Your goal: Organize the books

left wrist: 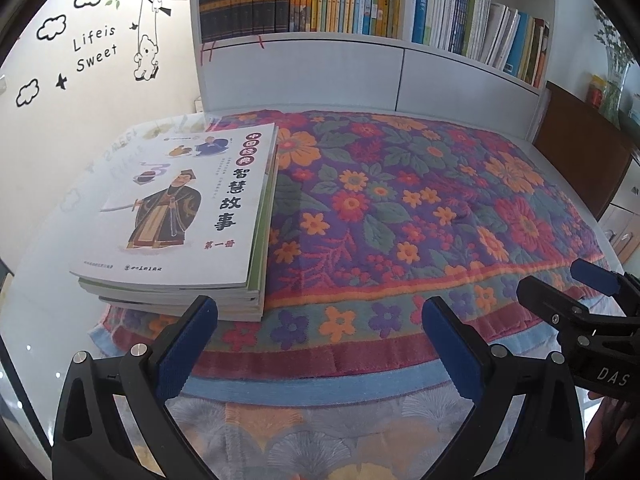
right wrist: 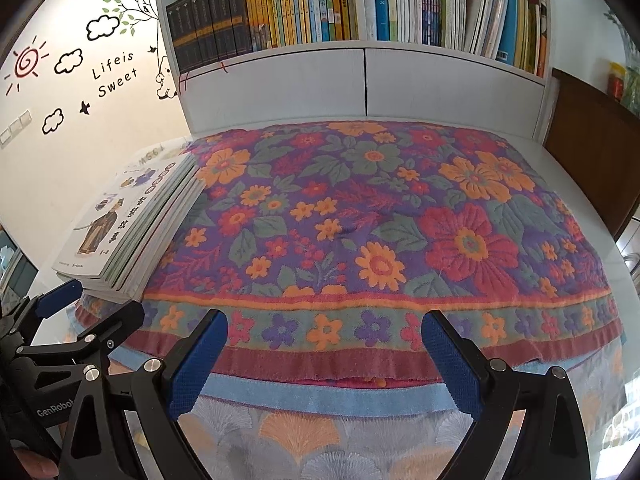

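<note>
A stack of several thin books [left wrist: 180, 216] lies flat at the left edge of a floral towel [left wrist: 400, 208]; the top cover is white with a robed figure and Chinese title. From the right wrist view the same stack [right wrist: 128, 228] sits at the left. My left gripper [left wrist: 320, 340] is open, low over the towel's near border, just in front of and right of the stack. My right gripper [right wrist: 324, 356] is open too, with only the towel [right wrist: 380, 220] between its blue pads. Each gripper shows in the other's view, the right gripper [left wrist: 576, 292] at the right edge, the left gripper [right wrist: 76, 312] at the left.
A white bookshelf [left wrist: 360, 0] packed with upright books stands behind the table, also seen as the bookshelf [right wrist: 360, 12] from the right. A wall with decals is at the left. A dark wooden cabinet [left wrist: 580, 152] stands at the right. The glass tabletop [left wrist: 48, 320] shows around the towel.
</note>
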`<act>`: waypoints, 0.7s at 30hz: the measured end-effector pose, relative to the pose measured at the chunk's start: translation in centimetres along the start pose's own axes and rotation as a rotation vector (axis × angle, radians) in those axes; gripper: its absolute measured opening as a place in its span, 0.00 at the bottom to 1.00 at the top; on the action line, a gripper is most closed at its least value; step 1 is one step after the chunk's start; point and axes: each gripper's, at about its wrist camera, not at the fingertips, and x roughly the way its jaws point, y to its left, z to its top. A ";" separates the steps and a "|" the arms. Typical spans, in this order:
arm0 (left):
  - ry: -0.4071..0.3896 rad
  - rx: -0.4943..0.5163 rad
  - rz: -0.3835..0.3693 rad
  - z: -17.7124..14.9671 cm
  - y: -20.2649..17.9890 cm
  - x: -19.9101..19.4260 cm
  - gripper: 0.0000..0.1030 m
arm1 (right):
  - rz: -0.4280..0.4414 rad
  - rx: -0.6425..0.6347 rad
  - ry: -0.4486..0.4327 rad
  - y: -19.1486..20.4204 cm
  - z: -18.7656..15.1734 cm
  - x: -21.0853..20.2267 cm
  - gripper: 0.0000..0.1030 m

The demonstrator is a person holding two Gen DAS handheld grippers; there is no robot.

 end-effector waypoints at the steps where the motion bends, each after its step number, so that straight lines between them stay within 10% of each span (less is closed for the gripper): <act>1: 0.001 0.000 0.000 0.0 0.0 0.0 0.99 | 0.001 -0.002 0.002 0.0 0.0 0.0 0.94; 21: 0.000 -0.001 0.012 -0.2 0.3 -0.2 0.99 | -0.010 -0.014 0.008 0.7 -0.2 -0.2 0.94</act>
